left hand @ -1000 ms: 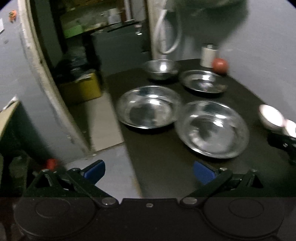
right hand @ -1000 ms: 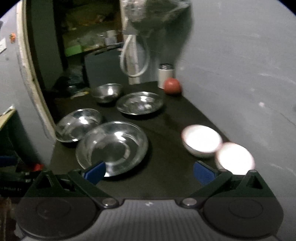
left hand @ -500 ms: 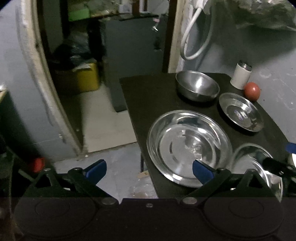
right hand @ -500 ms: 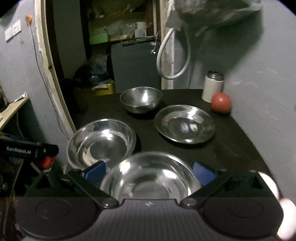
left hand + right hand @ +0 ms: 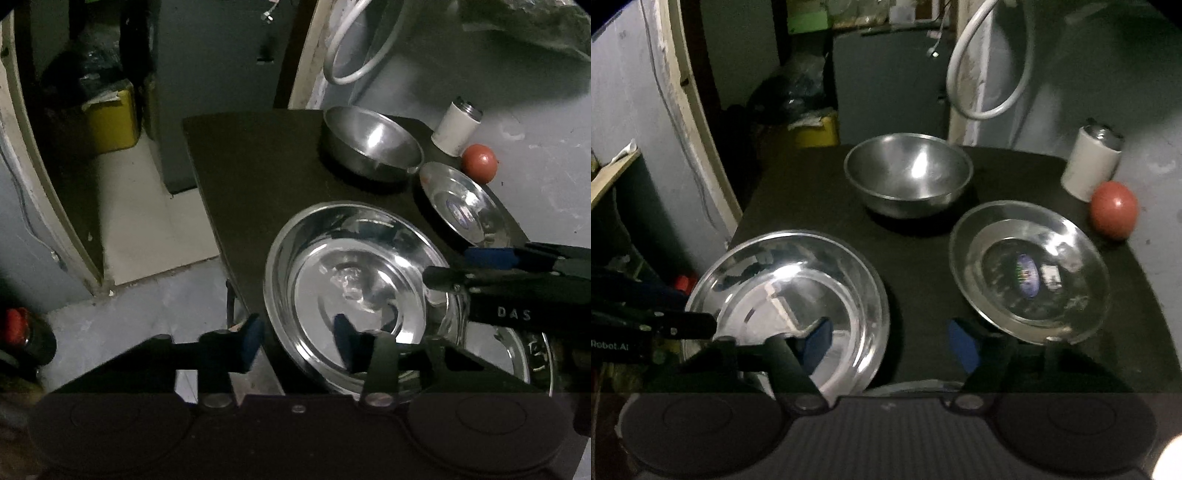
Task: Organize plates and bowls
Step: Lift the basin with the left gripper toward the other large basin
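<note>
My left gripper (image 5: 297, 341) hung over the near left edge of the large plate (image 5: 354, 291), its jaws closing with the plate's rim between them; one blue pad (image 5: 251, 338) sat outside the rim over the table edge, the other over the plate's inner slope. I could not tell whether the pads were pressing on the metal yet. My right gripper (image 5: 890, 341) was closing too, at a middling width, one blue pad over the right part of that same large plate, the other over bare table beside the near rim of the small plate (image 5: 1028, 273). Nothing was pinched between its pads. In the left view, the right gripper's dark fingers reached across from the right, over the large plate's right rim and over another shiny plate (image 5: 517, 358) lying lower right.

The large plate was round, shallow, polished steel with a broad sloped rim, lying flat and mouth up on the matte black table (image 5: 916, 236). The small plate, also steel, lay flat beyond to the right, a printed sticker at its centre. Farther back stood a deep round steel bowl (image 5: 908, 173), upright and duller. At the far right corner a white cylindrical jar (image 5: 1089, 166) with a metal cap stood against the grey wall, a red tomato (image 5: 1113, 210) just beside it.
</note>
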Action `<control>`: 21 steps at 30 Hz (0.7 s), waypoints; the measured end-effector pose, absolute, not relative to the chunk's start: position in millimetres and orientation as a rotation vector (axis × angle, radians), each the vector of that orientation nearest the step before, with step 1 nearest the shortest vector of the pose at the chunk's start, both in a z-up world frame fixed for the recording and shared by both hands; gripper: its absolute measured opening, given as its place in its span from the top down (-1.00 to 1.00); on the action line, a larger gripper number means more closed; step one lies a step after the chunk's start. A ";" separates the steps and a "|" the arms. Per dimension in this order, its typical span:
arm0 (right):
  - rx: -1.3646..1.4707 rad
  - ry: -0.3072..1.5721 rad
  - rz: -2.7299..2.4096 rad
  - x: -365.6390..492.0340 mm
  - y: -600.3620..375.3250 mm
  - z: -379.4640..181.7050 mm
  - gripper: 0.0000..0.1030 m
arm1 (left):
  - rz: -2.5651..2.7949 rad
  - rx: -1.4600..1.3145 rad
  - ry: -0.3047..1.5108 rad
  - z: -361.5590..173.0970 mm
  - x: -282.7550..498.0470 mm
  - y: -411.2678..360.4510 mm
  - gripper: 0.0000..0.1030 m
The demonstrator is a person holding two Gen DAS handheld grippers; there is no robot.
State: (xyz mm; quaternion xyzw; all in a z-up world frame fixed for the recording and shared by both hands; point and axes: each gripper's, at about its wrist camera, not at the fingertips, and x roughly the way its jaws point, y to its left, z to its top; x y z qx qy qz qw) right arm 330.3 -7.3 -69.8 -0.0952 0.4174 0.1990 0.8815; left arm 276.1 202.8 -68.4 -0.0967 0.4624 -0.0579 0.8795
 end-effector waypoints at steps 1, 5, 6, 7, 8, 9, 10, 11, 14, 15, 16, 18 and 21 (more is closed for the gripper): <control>-0.194 0.878 0.417 332.5 -6.4 -71.1 -0.22 | -0.128 -0.206 0.961 -69.5 275.6 202.8 0.30; -0.178 0.906 0.428 335.1 -4.6 -77.9 0.11 | -0.122 -0.207 0.963 -73.1 275.6 203.1 0.42; -0.174 0.913 0.428 336.1 -4.2 -79.3 0.20 | -0.121 -0.210 0.965 -74.3 276.2 203.2 0.44; -0.172 0.918 0.425 337.2 -4.6 -81.2 0.24 | -0.123 -0.215 0.967 -74.6 276.3 204.7 0.48; -0.171 0.924 0.426 339.5 -5.0 -82.8 0.31 | -0.122 -0.218 0.967 -75.4 276.1 205.3 0.49; -0.168 0.929 0.429 341.2 -5.0 -83.9 0.34 | -0.124 -0.219 0.965 -76.2 275.3 205.5 0.50; -0.162 0.931 0.436 341.9 -5.7 -84.9 0.43 | -0.127 -0.220 0.963 -77.2 274.6 205.7 0.52; -0.155 0.933 0.439 342.8 -6.7 -86.3 0.52 | -0.128 -0.220 0.963 -78.4 273.8 205.6 0.54; -0.123 0.926 0.444 343.4 -10.2 -90.4 0.61 | -0.132 -0.212 0.951 -81.9 270.5 203.7 0.55; -0.109 0.924 0.440 343.3 -11.3 -90.7 0.62 | -0.130 -0.208 0.946 -82.1 269.7 203.0 0.55; -0.088 0.921 0.437 342.9 -13.4 -91.2 0.63 | -0.127 -0.210 0.943 -82.4 268.7 203.0 0.57; -0.038 0.919 0.426 342.7 -18.5 -92.1 0.70 | -0.119 -0.218 0.939 -82.0 267.9 203.5 0.62; 0.037 0.928 0.417 341.4 -25.9 -91.2 0.72 | -0.103 -0.239 0.952 -80.9 267.6 205.5 0.65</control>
